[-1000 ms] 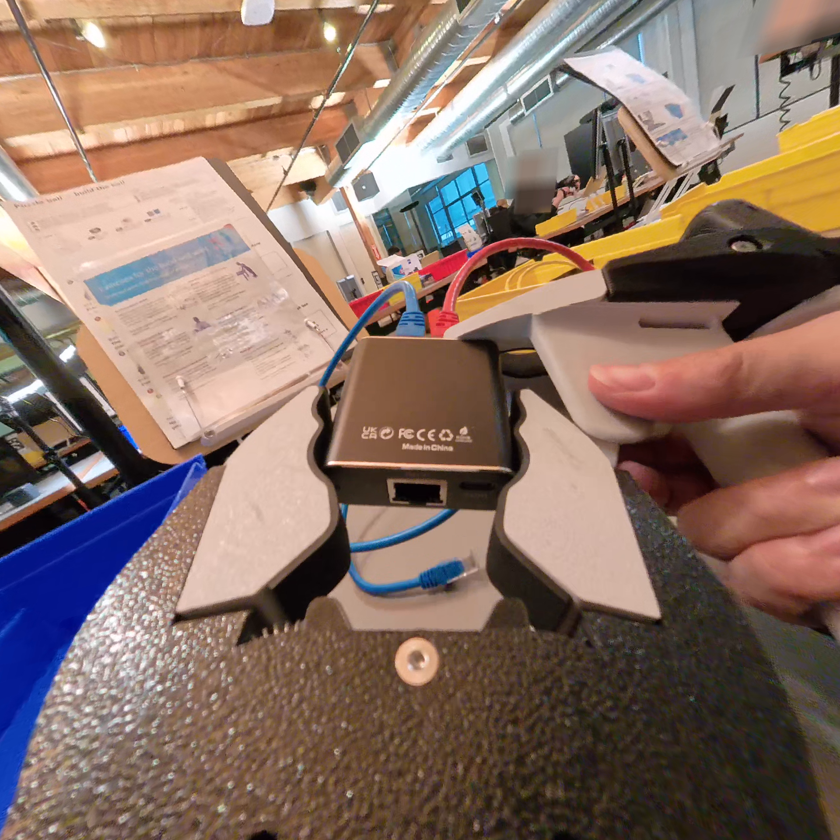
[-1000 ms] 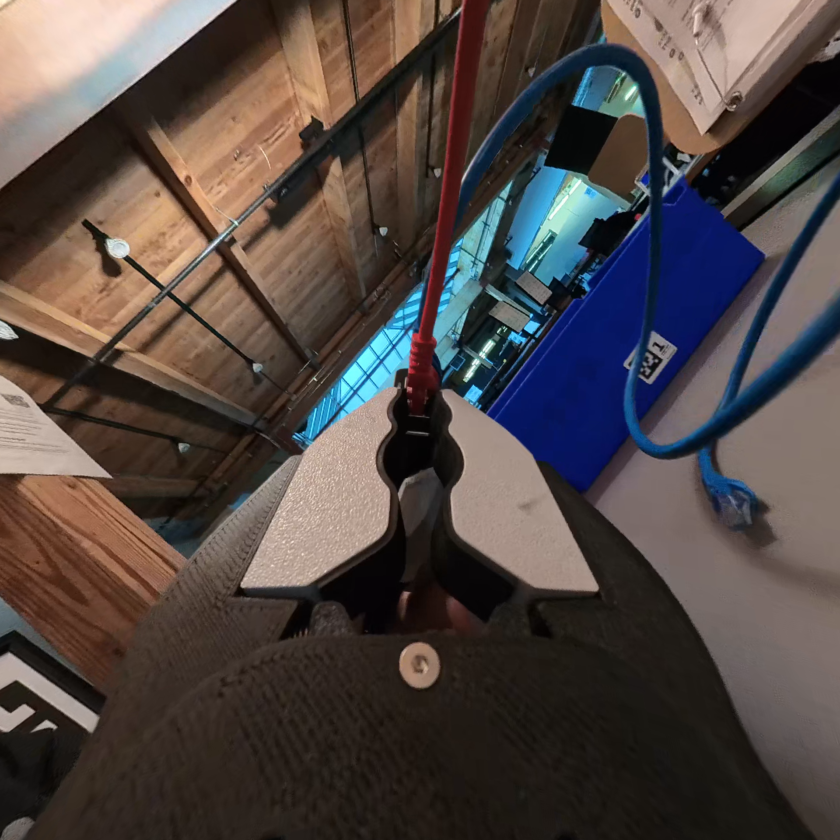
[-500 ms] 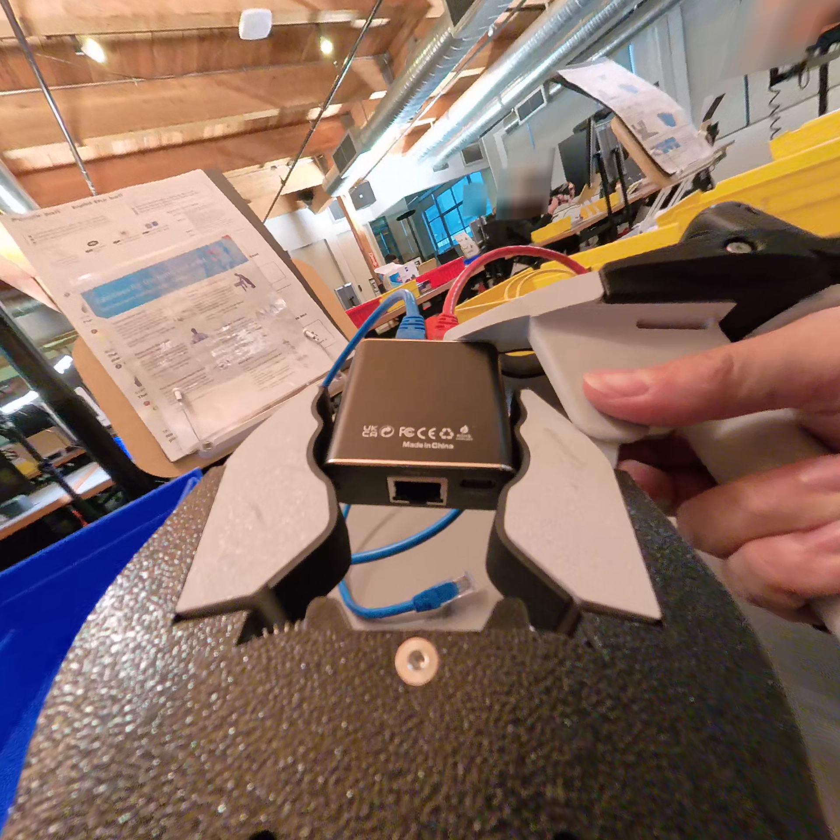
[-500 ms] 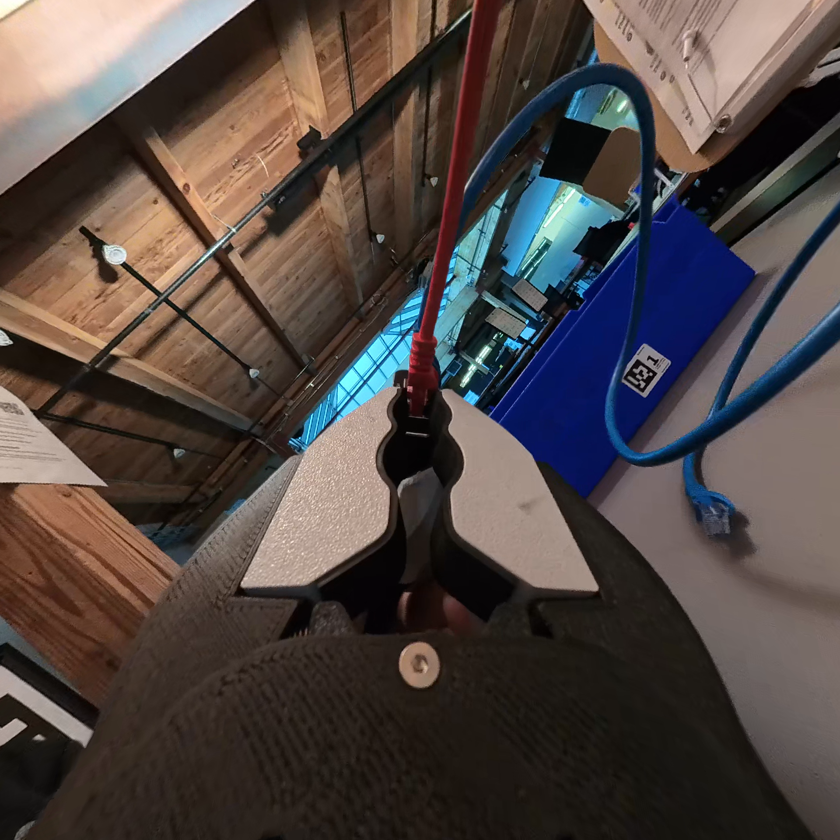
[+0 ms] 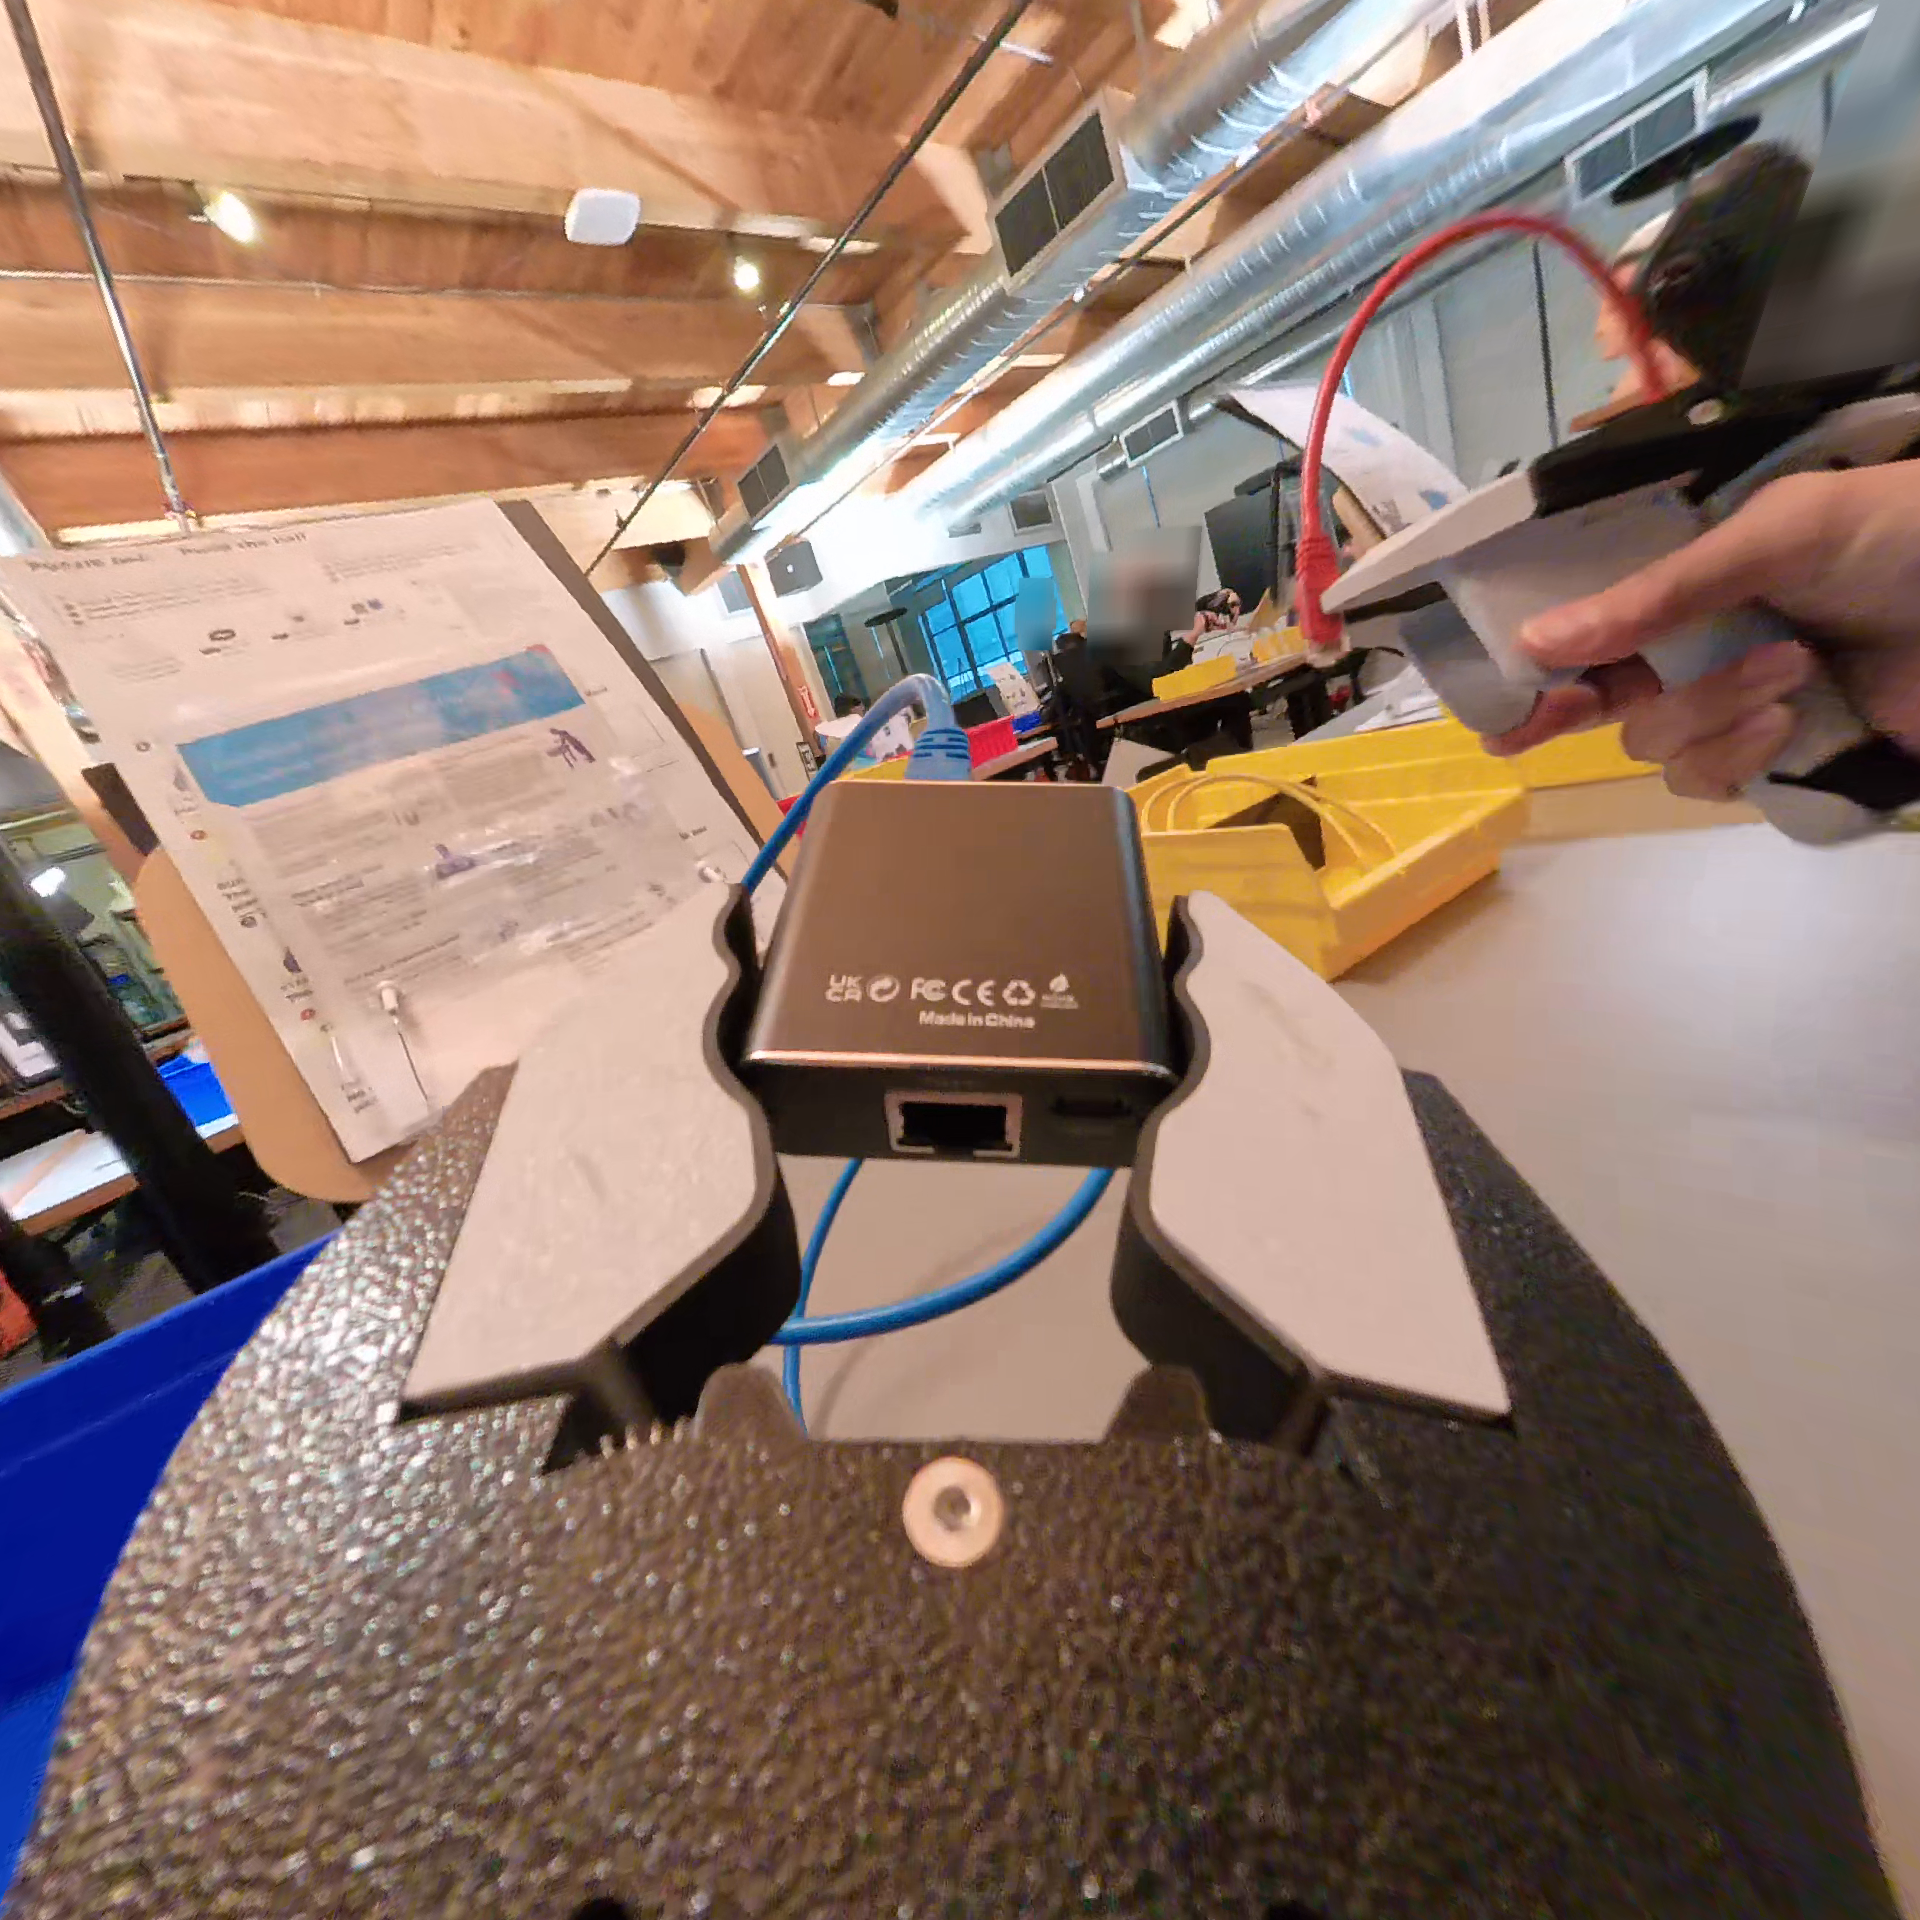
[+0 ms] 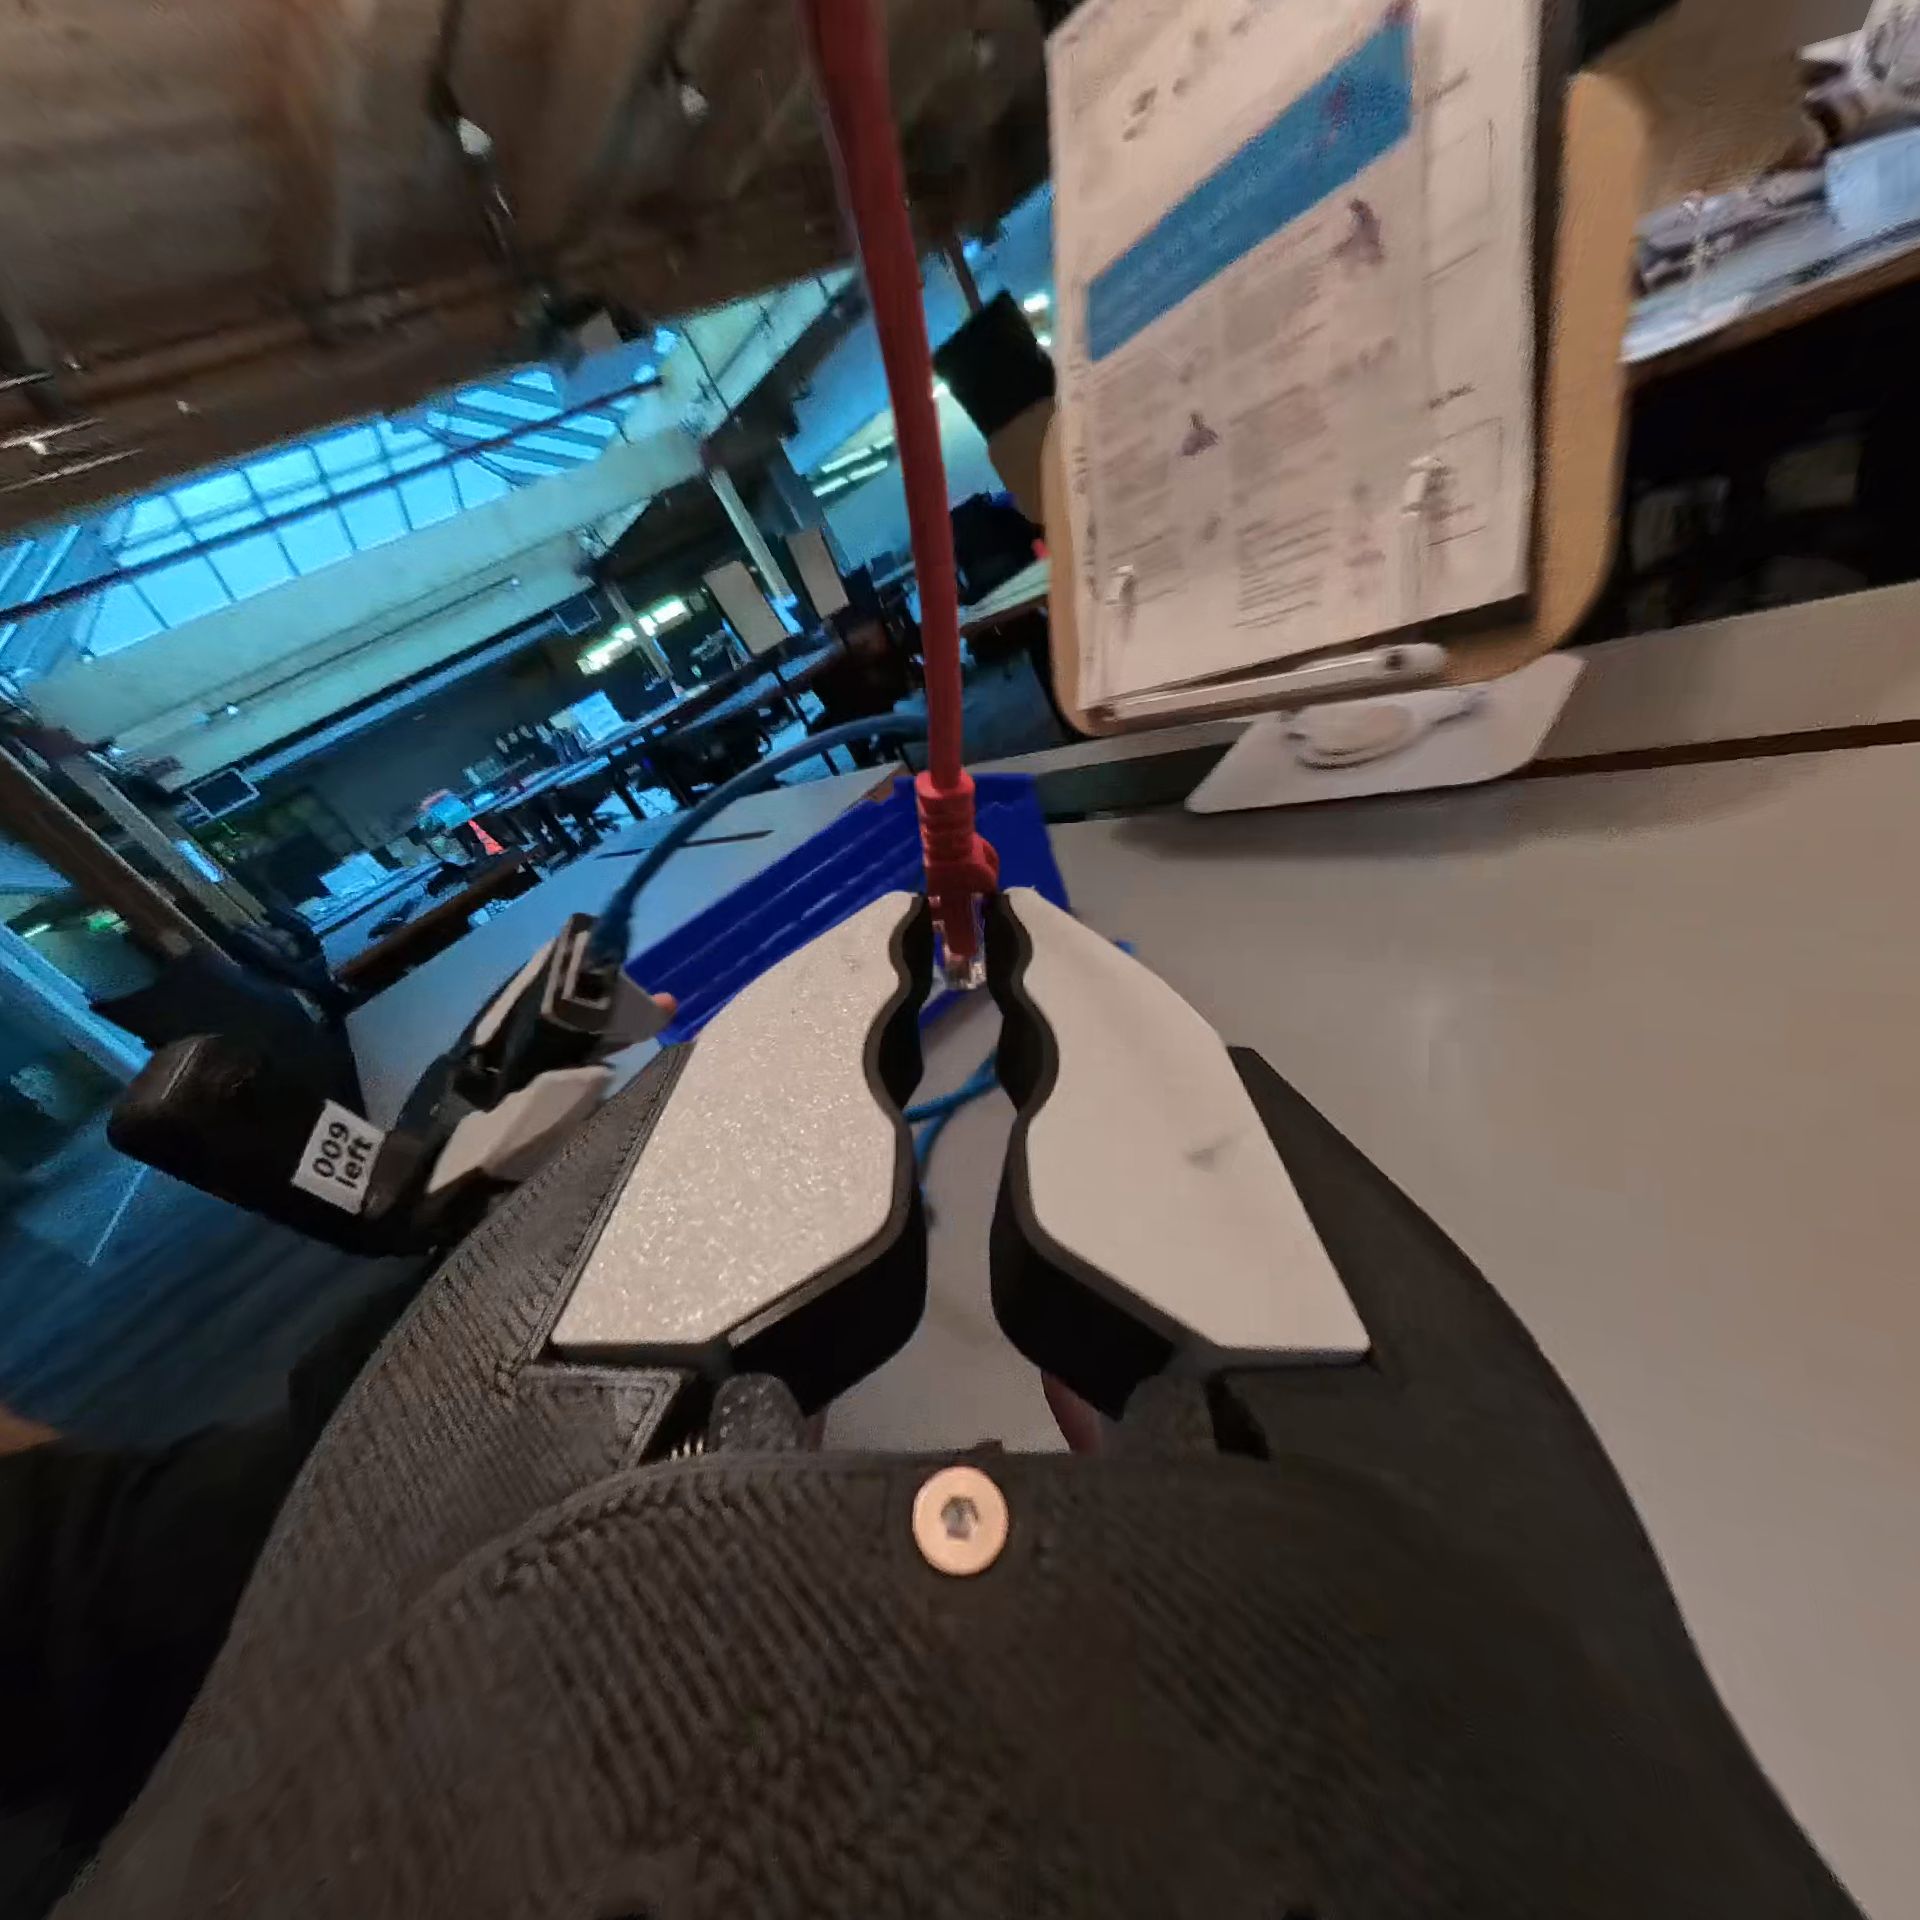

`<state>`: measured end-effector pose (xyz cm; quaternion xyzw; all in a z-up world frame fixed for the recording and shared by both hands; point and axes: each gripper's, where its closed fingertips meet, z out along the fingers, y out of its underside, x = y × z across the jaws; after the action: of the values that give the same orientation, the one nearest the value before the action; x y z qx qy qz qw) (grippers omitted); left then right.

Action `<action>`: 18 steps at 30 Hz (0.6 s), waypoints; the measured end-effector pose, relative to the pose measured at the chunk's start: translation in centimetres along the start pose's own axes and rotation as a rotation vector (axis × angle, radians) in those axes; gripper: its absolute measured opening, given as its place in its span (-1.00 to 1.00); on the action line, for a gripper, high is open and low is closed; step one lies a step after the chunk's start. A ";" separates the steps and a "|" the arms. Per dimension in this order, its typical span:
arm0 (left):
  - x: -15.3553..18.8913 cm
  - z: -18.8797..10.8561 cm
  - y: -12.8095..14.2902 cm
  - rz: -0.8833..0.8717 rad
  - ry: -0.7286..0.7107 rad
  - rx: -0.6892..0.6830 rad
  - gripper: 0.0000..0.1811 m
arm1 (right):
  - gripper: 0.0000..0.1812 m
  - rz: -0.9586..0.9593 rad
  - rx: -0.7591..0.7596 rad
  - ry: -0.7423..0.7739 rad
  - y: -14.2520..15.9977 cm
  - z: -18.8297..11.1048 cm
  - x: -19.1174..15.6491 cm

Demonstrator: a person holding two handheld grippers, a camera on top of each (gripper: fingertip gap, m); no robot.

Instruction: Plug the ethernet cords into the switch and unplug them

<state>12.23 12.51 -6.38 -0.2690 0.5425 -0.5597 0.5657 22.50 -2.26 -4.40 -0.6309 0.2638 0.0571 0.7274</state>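
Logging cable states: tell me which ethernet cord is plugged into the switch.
The blue cord: its plug sits in the far side of the switch. The red cord hangs free, its plug pinched in the right gripper, away from the switch.

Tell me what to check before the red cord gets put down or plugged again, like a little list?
1. Left gripper grips the switch on both sides: ok.
2. Red cord's plug pinched in the right gripper: ok.
3. Red plug out of the switch, held apart up and to the right: ok.
4. Blue cord in the switch's far side: looks plugged, ok.
5. Port on the near face empty: ok.
6. Far-side port for the red plug free and lined up: cannot tell, hidden behind the switch.
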 end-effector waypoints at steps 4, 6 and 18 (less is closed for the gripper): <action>-0.2 0.6 0.3 -0.047 0.012 0.007 -0.18 | -0.88 0.051 -0.237 0.049 -1.9 -2.4 7.4; 0.0 1.0 0.8 -0.069 0.023 0.003 -0.18 | -0.88 0.102 -0.380 0.082 -1.7 -3.3 10.6; 0.9 1.4 3.1 -0.090 0.056 -0.040 -0.18 | -0.85 0.319 -0.759 0.374 2.5 -4.3 24.2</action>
<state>14.33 12.00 -9.08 -0.2888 0.5565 -0.5810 0.5190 40.85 -11.90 -17.92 -0.8039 0.4453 0.1463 0.3662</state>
